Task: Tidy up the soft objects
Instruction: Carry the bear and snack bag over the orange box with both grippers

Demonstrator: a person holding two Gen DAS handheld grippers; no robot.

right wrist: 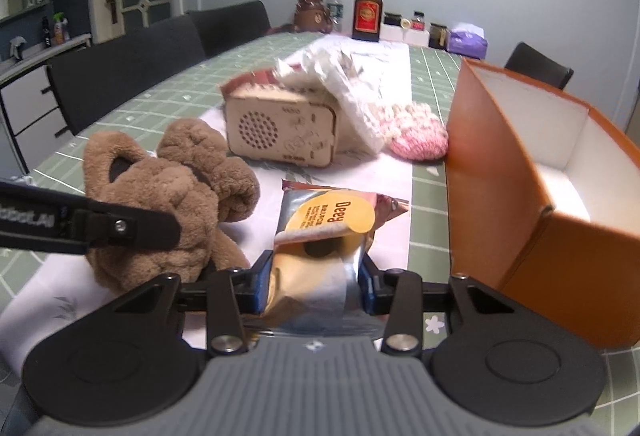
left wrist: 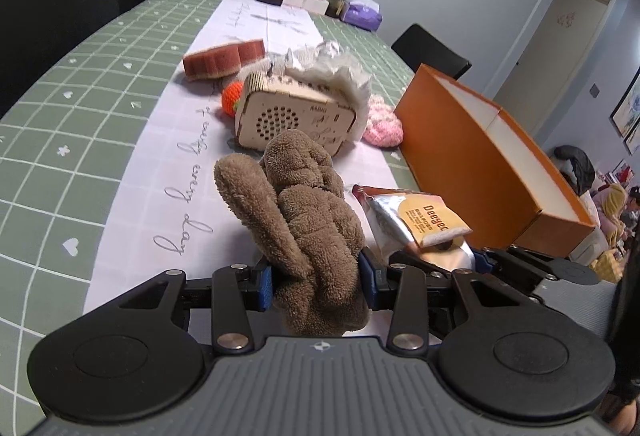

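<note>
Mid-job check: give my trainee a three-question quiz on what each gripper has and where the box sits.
1. True or false: the left gripper is shut on the brown plush toy.
2. What is between the right gripper's pads? A) snack packet B) wooden radio C) pink knitted item
3. Fill in: the orange box stands to the ____ of the snack packet in the right wrist view.

Key: 1 true; 2 A; 3 right.
</note>
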